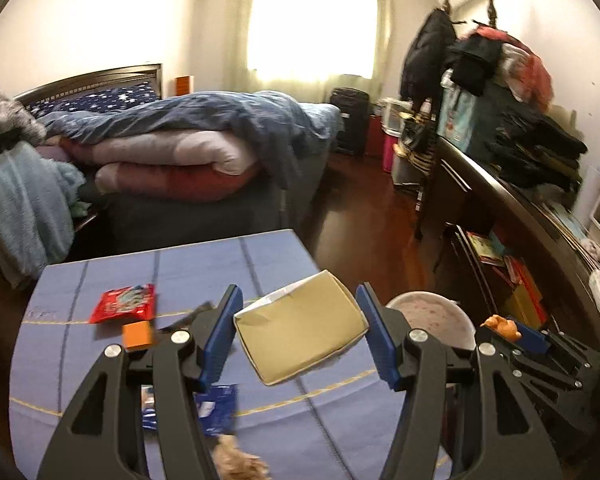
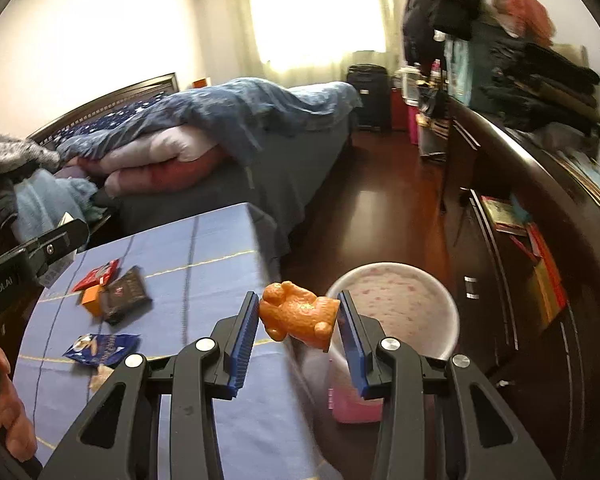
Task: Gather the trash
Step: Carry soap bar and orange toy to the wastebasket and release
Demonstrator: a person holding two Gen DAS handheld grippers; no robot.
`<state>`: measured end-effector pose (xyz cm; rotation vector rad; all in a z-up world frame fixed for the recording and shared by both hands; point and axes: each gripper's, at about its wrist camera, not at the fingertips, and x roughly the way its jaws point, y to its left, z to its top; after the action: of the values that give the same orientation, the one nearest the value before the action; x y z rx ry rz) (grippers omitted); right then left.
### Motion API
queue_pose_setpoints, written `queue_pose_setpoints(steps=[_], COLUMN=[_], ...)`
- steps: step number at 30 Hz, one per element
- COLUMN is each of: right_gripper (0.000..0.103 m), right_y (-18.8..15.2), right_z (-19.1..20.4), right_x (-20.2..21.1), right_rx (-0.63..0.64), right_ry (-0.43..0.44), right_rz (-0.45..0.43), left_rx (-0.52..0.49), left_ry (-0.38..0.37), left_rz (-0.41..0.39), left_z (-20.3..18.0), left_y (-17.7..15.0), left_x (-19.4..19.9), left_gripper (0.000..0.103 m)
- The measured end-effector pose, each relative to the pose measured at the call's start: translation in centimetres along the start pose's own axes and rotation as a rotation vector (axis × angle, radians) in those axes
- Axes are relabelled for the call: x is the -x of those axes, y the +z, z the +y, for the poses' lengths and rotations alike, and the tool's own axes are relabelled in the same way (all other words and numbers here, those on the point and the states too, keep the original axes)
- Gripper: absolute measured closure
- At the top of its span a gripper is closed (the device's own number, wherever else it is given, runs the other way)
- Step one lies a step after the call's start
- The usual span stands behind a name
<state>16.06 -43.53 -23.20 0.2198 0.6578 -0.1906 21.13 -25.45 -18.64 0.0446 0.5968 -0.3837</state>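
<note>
Left gripper: closed part-way on a flat tan cardboard box, blue pads pressed to its two sides, carried clear above the table.
Right gripper: closed part-way on a crumpled orange peel-like lump, pinched between both pads, hung just short of the bin's rim.
Bin: round white waste bin with a pink-speckled liner, stood on the dark floor just beside the table's edge.
Table: blue cloth-covered table, still strewn with a red snack packet, a small orange carton, a dark wrapper and a blue foil packet.
Step in hand: judged as carrying two pieces toward the bin.
Next move: likely centring each load over the bin's mouth, then releasing; box wide, so squaring up needed.
</note>
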Motion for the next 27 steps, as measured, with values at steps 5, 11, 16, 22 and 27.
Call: queue_pose_setpoints(steps=[5,11,16,22,27], right_gripper=[0.062,0.062,0.062,0.062,0.062], right_y=[-0.1,-0.4,-0.8,-1.0,-1.0], right_z=[-2.9,-6.1,-8.0,-10.1,-11.4], right_x=[0.3,0.4,-0.3,-1.8,-3.1], right_rx=[-0.041,-0.086,-0.109,-0.141,-0.152], right_ry=[-0.04,-0.082,-0.112,-0.144,-0.167], right_rz=[-0.007,-0.008,0.001,0.016,0.028], left_rx=[-0.062,-0.115,-0.148,-0.183,-0.2], left_ry=[-0.049,-0.099,-0.141,-0.189,-0.224], left_rz=[0.003,0.01,0.029,0.047,0.069], left_z=[-3.6,-7.1,-9.7,-12.2,-14.4], left_y=[0.1,0.1,0.1,0.2,0.0], left_x=[-1.0,-2.2,-3.8,-6.1,-8.6], left_gripper=[0.044,0.044,0.044,0.044,0.044])
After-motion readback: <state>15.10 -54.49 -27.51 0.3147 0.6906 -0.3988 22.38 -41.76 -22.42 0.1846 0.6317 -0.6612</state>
